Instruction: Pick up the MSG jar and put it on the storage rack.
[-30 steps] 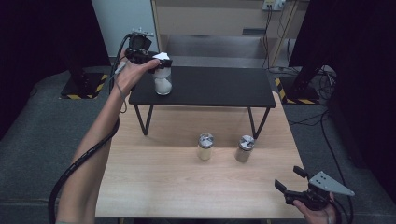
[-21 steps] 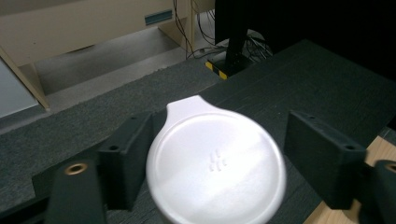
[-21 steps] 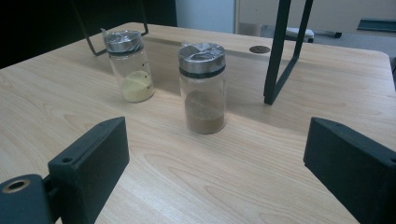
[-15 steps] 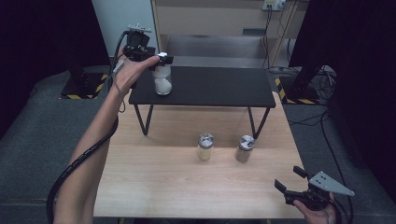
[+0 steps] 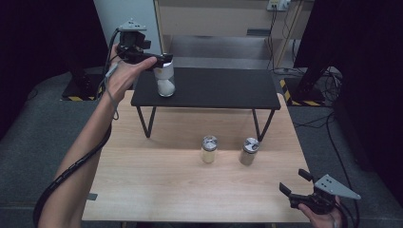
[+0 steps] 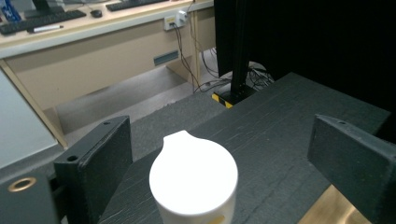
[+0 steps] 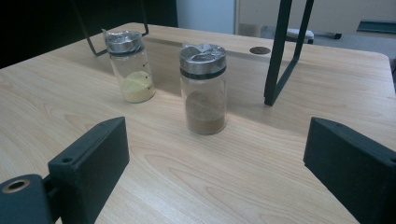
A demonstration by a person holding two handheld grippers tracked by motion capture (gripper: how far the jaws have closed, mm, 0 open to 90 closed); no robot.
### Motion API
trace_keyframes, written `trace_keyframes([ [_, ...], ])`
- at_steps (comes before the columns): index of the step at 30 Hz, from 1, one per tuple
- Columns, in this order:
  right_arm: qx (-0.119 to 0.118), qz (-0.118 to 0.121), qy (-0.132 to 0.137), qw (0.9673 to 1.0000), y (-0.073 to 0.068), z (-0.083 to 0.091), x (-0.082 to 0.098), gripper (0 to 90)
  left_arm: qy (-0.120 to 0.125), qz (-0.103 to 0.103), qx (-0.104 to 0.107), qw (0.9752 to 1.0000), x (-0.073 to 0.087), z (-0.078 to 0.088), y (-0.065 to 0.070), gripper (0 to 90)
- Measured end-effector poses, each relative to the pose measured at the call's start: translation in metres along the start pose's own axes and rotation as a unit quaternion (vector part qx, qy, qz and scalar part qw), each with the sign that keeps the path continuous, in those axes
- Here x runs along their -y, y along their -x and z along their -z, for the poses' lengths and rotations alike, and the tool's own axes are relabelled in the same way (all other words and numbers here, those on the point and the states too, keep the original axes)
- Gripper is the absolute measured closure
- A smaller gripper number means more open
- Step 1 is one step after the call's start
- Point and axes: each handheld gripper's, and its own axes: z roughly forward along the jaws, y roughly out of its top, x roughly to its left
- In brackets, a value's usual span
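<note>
1. The left gripper (image 5: 164,61) sits at the top of a white-capped jar (image 5: 165,80) that stands upright on the black shelf (image 5: 223,88), near its left end.
2. Its jaws have just been opening; in the left gripper view the white cap (image 6: 194,175) lies between them with a clear gap on each side, so the jar is released.
3. The jar is clear-walled with white powder inside; its cap is smooth, round and has a small pointed tab.
4. The shelf top is matte black with a rough grain, on thin metal legs over the pale wooden bench (image 5: 157,180).
5. The right gripper (image 5: 297,187) rests at the bench's near right corner, jaws spread and holding nothing.
6. Ahead of it stand two glass jars with metal lids: one with brown powder (image 7: 204,88), one with yellow powder (image 7: 130,65).
</note>
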Motion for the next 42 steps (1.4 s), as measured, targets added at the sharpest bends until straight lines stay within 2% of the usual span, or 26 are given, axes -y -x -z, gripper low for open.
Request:
trace_keyframes([
  [5, 0.0, 0.002, 0.0, 1.0, -0.001, 0.0, -0.001, 7.4, 0.014, -0.004, 0.013, 0.9998, 0.009, 0.013, 0.004, 5.6],
  [9, 0.0, 0.002, -0.001, 1.0, -0.001, 0.0, -0.001, 7.4, 0.027, -0.017, 0.026, 0.9991, 0.019, 0.022, 0.006, 5.4],
  [17, 0.001, 0.004, -0.002, 1.0, -0.002, -0.001, -0.001, 7.4, 0.052, -0.019, 0.051, 0.9972, 0.038, 0.04, 0.007, 5.3],
  [22, 0.002, 0.004, -0.002, 1.0, -0.002, -0.001, -0.001, 7.5, 0.06, -0.04, 0.057, 0.9958, 0.048, 0.05, 0.01, 4.4],
  [36, 0.002, 0.004, -0.003, 1.0, -0.003, -0.001, -0.001, 7.4, 0.078, -0.049, 0.096, 0.9911, 0.082, 0.062, 0.019, 1.4],
  [42, 0.002, 0.005, -0.003, 1.0, -0.003, -0.001, -0.002, 7.4, 0.078, -0.057, 0.098, 0.9905, 0.099, 0.066, 0.025, 0.7],
])
